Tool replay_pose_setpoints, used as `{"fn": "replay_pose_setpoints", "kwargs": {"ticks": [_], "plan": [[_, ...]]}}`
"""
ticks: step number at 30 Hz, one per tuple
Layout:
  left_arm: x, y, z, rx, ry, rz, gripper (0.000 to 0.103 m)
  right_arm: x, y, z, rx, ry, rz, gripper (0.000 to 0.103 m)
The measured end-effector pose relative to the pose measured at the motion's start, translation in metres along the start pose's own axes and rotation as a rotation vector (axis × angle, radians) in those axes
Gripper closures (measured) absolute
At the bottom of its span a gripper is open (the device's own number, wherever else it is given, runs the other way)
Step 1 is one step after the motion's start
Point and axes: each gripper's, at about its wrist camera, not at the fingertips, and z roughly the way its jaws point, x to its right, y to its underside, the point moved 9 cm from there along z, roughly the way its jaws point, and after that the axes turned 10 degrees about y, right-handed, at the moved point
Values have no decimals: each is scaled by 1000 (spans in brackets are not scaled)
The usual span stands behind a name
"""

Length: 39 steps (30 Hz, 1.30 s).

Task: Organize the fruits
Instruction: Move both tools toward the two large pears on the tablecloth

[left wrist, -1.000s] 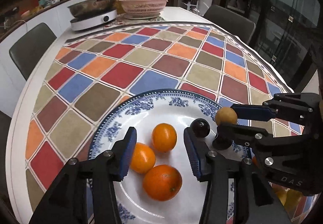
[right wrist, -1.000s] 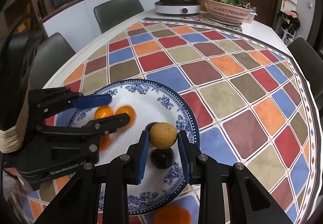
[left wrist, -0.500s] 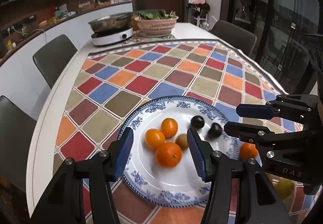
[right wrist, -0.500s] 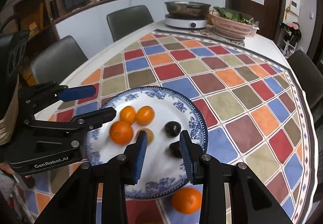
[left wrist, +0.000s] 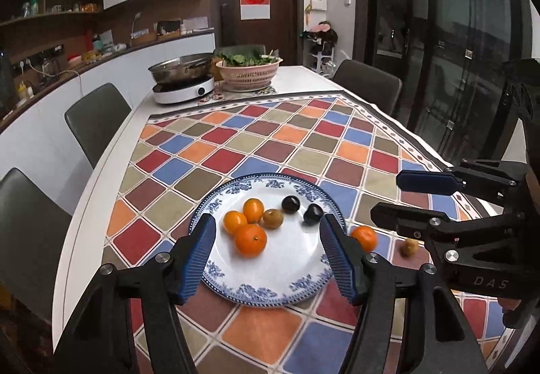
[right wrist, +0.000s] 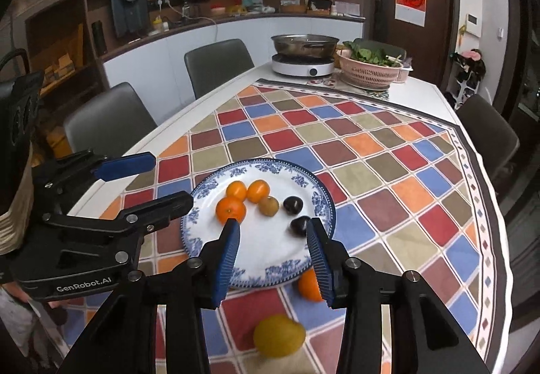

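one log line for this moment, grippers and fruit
left gripper: open, empty | right gripper: open, empty | plate: six fruits | orange, lemon: on cloth

Blue-and-white floral plate (left wrist: 270, 293); orange tangerines (left wrist: 250, 239); dark plums (left wrist: 291, 204); multicoloured diamond-check tablecloth (left wrist: 276, 138)

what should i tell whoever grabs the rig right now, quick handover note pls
Left gripper: open, empty, above the near side of the plate; jaws have just been opening.
Right gripper: open, empty, jaws have just been opening too.
On the plate: three oranges, one brownish fruit, two dark plums.
Off the plate, on the checked cloth: one orange by the plate's near rim, a yellow fruit closer to you, and a small brownish fruit seen in the left view.
Done: six fruits plated.
Left: probably move the loose fruits onto the plate.
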Motion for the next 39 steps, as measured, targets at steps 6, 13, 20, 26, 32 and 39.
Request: {"fn": "replay_pose_setpoints", "kwargs": {"ticks": [6, 13, 20, 26, 32, 39], "plan": [[18, 4, -23, 31, -8, 30, 33, 3, 12, -28, 31, 31, 17, 53], [39, 12, -40, 59, 9, 58, 28, 10, 26, -58, 62, 66, 41, 45], [62, 20, -46, 81, 35, 119, 20, 18, 45, -75, 68, 110, 49, 45], [75, 29, -42, 95, 53, 181, 17, 28, 64, -81, 60, 153, 74, 41], [81, 37, -30, 91, 94, 210, 17, 33, 88, -72, 15, 183, 94, 41], [86, 49, -9, 59, 131, 277, 17, 33, 109, -59, -40, 189, 94, 41]]}}
